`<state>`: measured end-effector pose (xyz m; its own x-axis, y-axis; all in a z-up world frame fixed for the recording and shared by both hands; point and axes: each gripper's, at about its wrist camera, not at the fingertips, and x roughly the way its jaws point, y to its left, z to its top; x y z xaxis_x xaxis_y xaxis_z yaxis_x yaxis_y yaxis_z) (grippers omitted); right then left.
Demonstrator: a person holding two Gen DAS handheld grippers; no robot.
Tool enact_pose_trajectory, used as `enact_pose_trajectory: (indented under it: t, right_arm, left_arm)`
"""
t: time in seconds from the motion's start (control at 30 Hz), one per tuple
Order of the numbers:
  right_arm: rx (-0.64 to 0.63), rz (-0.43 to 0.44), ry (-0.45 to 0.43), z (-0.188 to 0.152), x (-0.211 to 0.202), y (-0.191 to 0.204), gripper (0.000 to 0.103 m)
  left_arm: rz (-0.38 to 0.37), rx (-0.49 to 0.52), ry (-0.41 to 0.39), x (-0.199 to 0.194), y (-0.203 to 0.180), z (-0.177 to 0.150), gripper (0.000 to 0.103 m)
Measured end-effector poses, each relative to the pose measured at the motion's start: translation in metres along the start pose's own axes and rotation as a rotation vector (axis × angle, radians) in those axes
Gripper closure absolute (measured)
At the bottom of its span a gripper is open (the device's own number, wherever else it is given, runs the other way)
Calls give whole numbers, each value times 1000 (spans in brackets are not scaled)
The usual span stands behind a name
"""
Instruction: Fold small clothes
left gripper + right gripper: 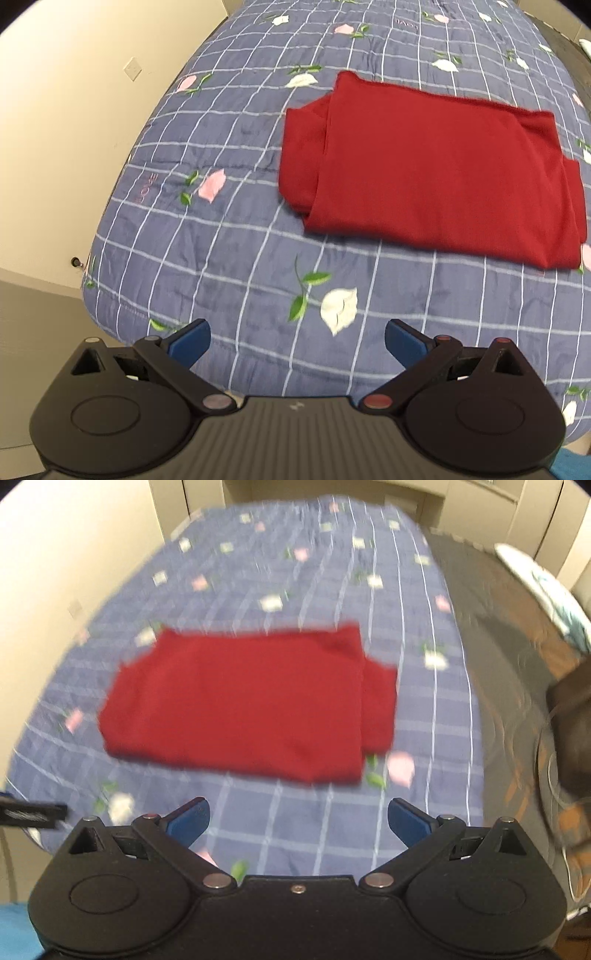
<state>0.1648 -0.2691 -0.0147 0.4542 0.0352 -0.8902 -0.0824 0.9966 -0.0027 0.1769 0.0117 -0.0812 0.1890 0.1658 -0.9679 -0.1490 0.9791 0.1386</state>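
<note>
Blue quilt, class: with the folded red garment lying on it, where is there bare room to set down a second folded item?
Free: the strip of blue quilt between the red garment and the open left gripper; the patch between the garment and the wall-side edge; the far stretch beyond it. The dark surface beside the quilt looks cluttered.

A folded red garment [243, 701] lies flat on the blue checked floral quilt [417, 709], ahead of the right gripper [297, 821], whose blue-padded jaws stand wide apart and empty above the quilt, short of the garment's near edge.
</note>
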Motion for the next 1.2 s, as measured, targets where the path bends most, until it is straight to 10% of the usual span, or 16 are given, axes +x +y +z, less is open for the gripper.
enact_pose_trajectory:
  t: [0.6, 1.2]
  right_arm:
    - [-8, -81, -20, 60, -19, 30, 1]
    - [-51, -138, 255, 65, 77, 80, 1]
  left_arm:
    - [-81, -25, 23, 32, 13, 57, 1]
    - [-86, 55, 90, 76, 35, 85, 1]
